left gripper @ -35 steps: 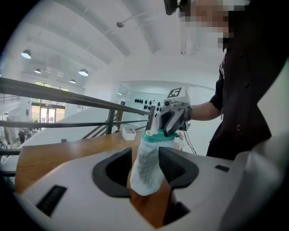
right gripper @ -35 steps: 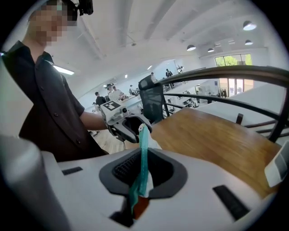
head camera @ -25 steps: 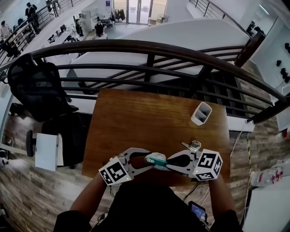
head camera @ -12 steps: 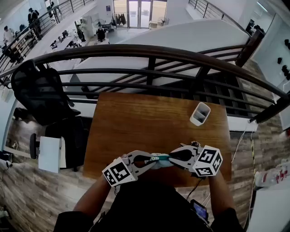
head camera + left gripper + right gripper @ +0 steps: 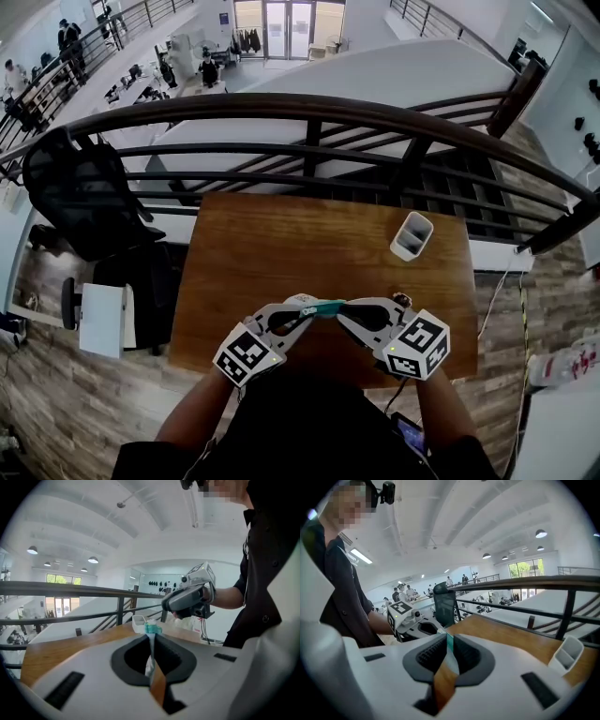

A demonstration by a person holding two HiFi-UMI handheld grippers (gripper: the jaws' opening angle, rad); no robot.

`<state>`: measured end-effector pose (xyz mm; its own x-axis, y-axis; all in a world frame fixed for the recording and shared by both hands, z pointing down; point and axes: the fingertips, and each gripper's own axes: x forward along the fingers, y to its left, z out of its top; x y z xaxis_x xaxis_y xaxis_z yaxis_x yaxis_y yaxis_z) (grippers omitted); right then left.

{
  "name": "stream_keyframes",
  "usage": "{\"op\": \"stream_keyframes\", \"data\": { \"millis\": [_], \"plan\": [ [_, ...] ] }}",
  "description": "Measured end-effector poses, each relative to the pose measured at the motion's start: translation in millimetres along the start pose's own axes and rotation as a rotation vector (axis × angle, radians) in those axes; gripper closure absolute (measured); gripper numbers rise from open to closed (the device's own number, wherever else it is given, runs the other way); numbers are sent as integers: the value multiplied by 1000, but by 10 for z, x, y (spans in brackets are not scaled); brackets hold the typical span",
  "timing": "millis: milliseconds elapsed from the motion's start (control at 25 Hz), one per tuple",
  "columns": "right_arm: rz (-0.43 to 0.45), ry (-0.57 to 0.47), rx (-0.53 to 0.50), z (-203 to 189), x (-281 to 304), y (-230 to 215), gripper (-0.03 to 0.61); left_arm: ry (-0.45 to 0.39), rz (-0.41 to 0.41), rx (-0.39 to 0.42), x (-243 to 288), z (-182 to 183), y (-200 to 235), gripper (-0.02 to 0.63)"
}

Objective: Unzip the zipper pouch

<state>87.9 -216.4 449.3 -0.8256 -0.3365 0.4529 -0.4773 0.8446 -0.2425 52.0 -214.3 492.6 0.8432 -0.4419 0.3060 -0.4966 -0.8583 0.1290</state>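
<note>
A small teal and white zipper pouch (image 5: 315,307) hangs above the near part of the wooden table (image 5: 281,244), held between my two grippers. My left gripper (image 5: 302,305) comes in from the left; its jaws have just been closing and now pinch one end of the pouch (image 5: 152,630). From the right, my right gripper (image 5: 336,309) is shut on the other end, where a teal strip (image 5: 449,643) shows between its jaws. Each gripper sees the other across the pouch: the right gripper (image 5: 187,599) and the left gripper (image 5: 410,618).
A white open-topped container (image 5: 413,235) stands at the table's far right. Beyond the far edge runs a dark railing (image 5: 309,103) over an atrium. A black chair (image 5: 80,187) stands to the left. A small metal object (image 5: 404,300) lies behind the right gripper.
The left jaws, open around the pouch a second ago, have shut on it. Both grippers have carried the pouch a little away from the person, over the table.
</note>
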Motion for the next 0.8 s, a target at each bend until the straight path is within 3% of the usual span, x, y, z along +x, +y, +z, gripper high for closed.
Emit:
{"op": "stream_keyframes", "data": {
  "millis": [200,440,800],
  "plan": [
    [11,26,3,-10,180,106,532,-1,-13,10,17,47,-5,597],
    [19,46,26,-12,296,169,500,32,-18,91,87,41,-78,597],
    [80,80,173,-96,328,166,412,102,-13,203,144,-52,-121,597]
  ]
}}
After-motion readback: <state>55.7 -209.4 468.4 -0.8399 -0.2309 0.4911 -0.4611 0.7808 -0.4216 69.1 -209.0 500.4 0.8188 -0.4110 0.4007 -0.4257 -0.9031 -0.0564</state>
